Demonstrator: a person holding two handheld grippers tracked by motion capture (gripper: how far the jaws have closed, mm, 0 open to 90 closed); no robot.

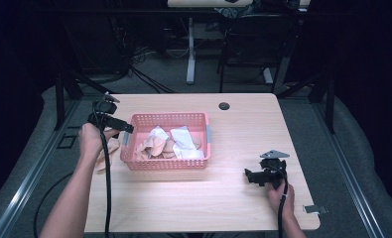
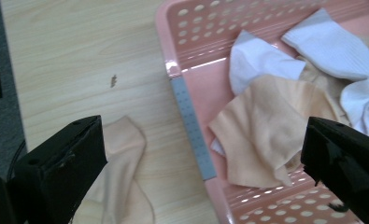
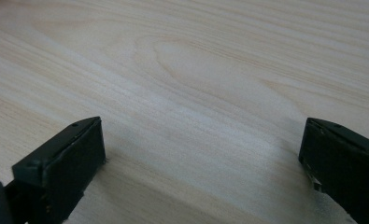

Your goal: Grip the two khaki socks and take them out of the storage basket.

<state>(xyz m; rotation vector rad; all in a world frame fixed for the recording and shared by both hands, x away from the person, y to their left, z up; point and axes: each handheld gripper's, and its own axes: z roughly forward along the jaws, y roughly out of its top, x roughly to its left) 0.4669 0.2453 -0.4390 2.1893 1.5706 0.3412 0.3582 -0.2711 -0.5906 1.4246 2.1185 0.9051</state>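
On my far left, in the high view, I see my left hand point(image 1: 90, 139) holding the left gripper point(image 1: 115, 125) above the left edge of the light wood-grain table point(image 1: 243, 129), its black cable trailing down along the forearm. Its own view shows the two black jaws spread wide apart with nothing between them, so it is released and looking straight down. Under the left jaw lies a peach-coloured fabric sock point(image 2: 121, 182) flat on the tabletop, just beside the outer wall of the pink perforated plastic basket point(image 2: 191, 51); a small dark mark point(image 2: 112, 81) sits on the wood farther up. A grey strip point(image 2: 191, 126) runs along that basket rim. Inside the basket, a second peach fabric piece point(image 2: 271, 135) lies on top of the heap, touching white ribbed socks point(image 2: 331, 51) behind it. From above, the basket point(image 1: 134, 157) stands left of the table's centre, with the mixed white and peach socks point(image 1: 171, 144) piled in it. A round dark grommet hole point(image 1: 224, 106) sits near the far edge. Farther right, my right hand point(image 1: 280, 192) rests near the table's front right corner, holding the right gripper point(image 1: 255, 176), which carries a grey three-cornered plate point(image 1: 274, 154). Its view shows the jaws wide apart over bare wood, gripping nothing. A small metal clip point(image 1: 315, 209) lies at the front right edge.
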